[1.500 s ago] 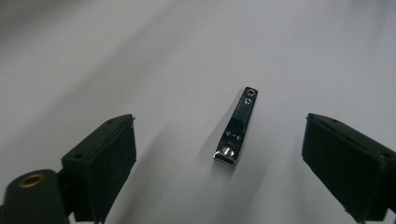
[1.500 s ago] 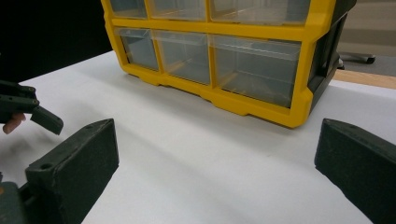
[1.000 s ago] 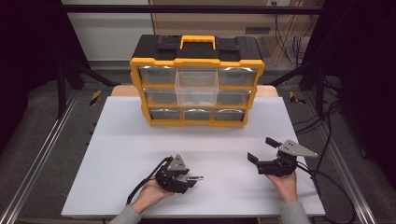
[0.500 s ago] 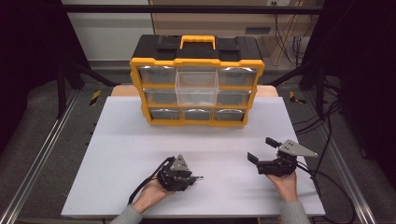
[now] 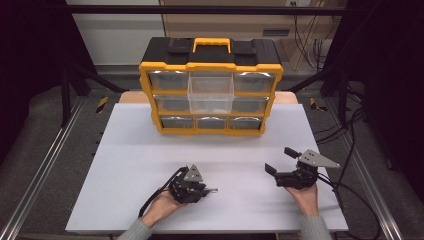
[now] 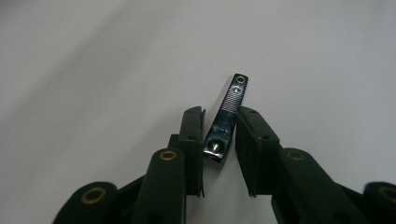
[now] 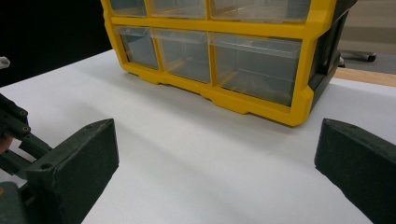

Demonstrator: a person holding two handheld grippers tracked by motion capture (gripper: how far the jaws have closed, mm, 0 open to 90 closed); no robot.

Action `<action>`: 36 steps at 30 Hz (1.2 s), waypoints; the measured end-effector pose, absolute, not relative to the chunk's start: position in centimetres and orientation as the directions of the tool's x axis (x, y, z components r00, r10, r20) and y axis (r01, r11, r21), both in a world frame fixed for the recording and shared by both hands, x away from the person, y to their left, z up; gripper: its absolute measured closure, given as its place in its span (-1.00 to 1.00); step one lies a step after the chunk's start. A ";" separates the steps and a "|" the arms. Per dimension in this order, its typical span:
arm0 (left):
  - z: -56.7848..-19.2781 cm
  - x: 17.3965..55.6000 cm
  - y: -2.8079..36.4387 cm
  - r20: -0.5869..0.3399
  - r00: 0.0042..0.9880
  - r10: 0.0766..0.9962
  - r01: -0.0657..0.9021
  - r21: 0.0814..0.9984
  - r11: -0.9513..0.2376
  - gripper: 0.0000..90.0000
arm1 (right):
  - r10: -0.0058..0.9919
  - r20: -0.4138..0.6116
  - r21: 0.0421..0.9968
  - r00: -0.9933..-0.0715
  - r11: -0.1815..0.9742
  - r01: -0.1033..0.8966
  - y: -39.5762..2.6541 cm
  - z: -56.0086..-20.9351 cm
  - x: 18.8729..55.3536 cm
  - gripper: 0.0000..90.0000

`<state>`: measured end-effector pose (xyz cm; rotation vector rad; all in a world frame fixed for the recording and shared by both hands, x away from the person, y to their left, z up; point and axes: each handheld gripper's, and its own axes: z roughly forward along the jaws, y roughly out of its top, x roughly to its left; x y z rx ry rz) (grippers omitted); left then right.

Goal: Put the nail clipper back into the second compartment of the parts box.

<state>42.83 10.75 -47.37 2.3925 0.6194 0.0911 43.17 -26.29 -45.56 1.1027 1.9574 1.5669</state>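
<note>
Closing on the nail clipper (image 6: 227,120), flat on the white table (image 5: 125,165): left gripper (image 6: 219,135) jaws straddle it, not yet clamped. Right gripper (image 5: 281,160) gapes empty. Best squeeze mid-body, squarely.

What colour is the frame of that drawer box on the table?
Yellow, with a black top and clear drawers; the drawer box shows best in the high view.
</note>
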 end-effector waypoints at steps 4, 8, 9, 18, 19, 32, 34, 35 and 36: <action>-47.4 42.8 10.7 -0.095 0.887 0.451 0.409 0.615 -0.675 0.63 | 0.777 0.161 0.943 -0.608 0.061 0.327 -26.3 -45.6 43.2 -0.99; -47.3 42.8 10.7 -0.097 0.889 0.447 0.408 0.613 -0.677 0.73 | 0.777 0.161 0.943 -0.609 0.061 0.328 -26.3 -45.6 43.2 -0.99; -47.3 42.8 10.6 -0.097 0.890 0.446 0.407 0.613 -0.678 0.73 | 0.777 0.161 0.943 -0.609 0.061 0.327 -26.3 -45.6 43.2 -0.99; -47.3 42.9 10.6 -0.114 0.885 0.452 0.422 0.609 -0.672 0.75 | 0.776 0.161 0.943 -0.610 0.062 0.328 -26.3 -45.6 43.2 -0.99; -47.3 43.0 10.6 -0.118 0.882 0.456 0.428 0.607 -0.669 0.75 | 0.776 0.161 0.942 -0.609 0.062 0.328 -26.3 -45.6 43.2 -0.99; -46.9 42.9 10.7 -0.126 0.873 0.471 0.440 0.621 -0.649 0.76 | 0.777 0.162 0.943 -0.608 0.060 0.328 -26.3 -45.6 43.2 -0.99; -46.7 42.8 10.7 -0.122 0.872 0.473 0.438 0.626 -0.645 0.76 | 0.777 0.161 0.943 -0.609 0.062 0.327 -26.3 -45.6 43.2 -0.99; -46.6 42.8 10.8 -0.126 0.872 0.473 0.440 0.626 -0.644 0.76 | 0.777 0.161 0.943 -0.609 0.061 0.327 -26.3 -45.6 43.2 -0.99; -46.6 42.8 10.8 -0.126 0.872 0.473 0.440 0.626 -0.644 0.76 | 0.777 0.161 0.943 -0.609 0.061 0.327 -26.3 -45.6 43.2 -0.99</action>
